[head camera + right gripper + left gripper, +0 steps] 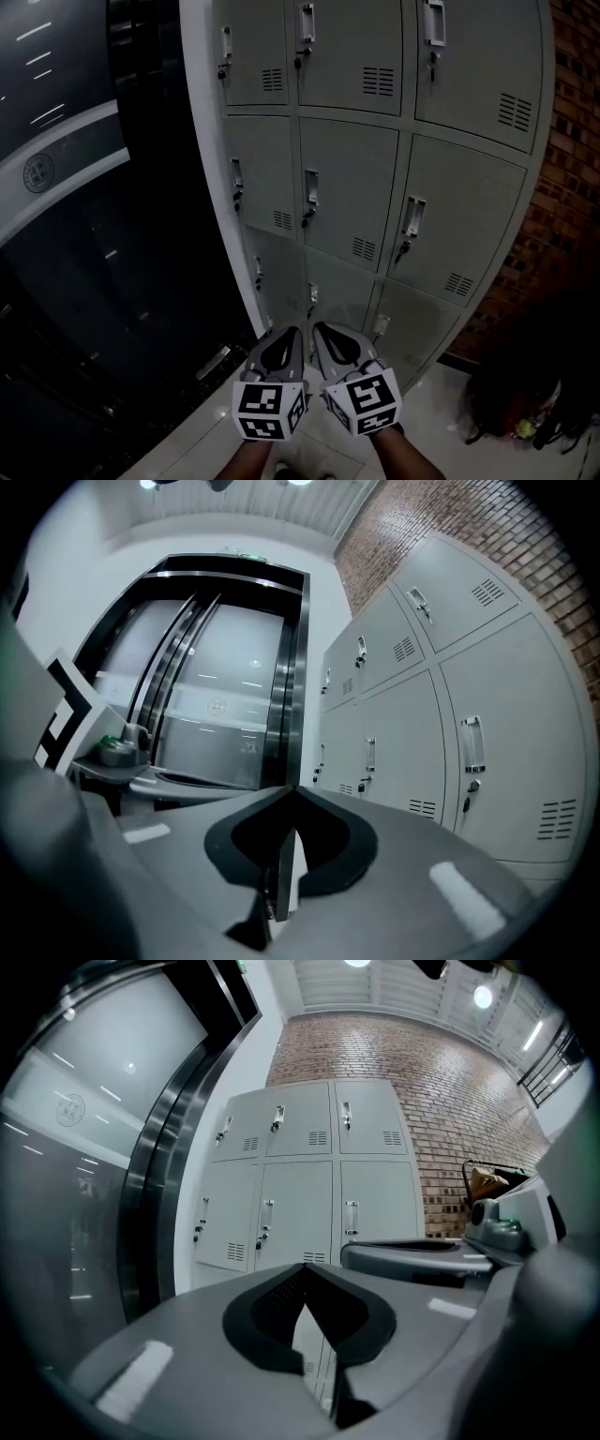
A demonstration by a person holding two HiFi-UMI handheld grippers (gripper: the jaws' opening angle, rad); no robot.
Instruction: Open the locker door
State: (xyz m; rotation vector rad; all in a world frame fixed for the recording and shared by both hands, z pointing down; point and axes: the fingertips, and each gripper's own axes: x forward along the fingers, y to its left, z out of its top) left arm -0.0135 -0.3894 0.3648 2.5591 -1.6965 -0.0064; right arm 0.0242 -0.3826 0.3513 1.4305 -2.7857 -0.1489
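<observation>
The left tongs were closed, tips together and nothing between them, low in the centre of the head view. The right tongs sat just beside them, also closed and empty. Below each, near the bottom edge, was its marker cube, left and right.

Both tongs pointed at the bottom row of the lockers but did not touch it. The grey lockers filled the upper centre and right of the frame, three columns wide. Every door in view was shut, each with a handle and a lock on its left edge.

The left gripper view showed the lockers at centre, and the right gripper view showed them at right.

Dark lift doors stood at left, a brick wall ran along the right edge, and a dark bag lay on the pale floor at lower right.
</observation>
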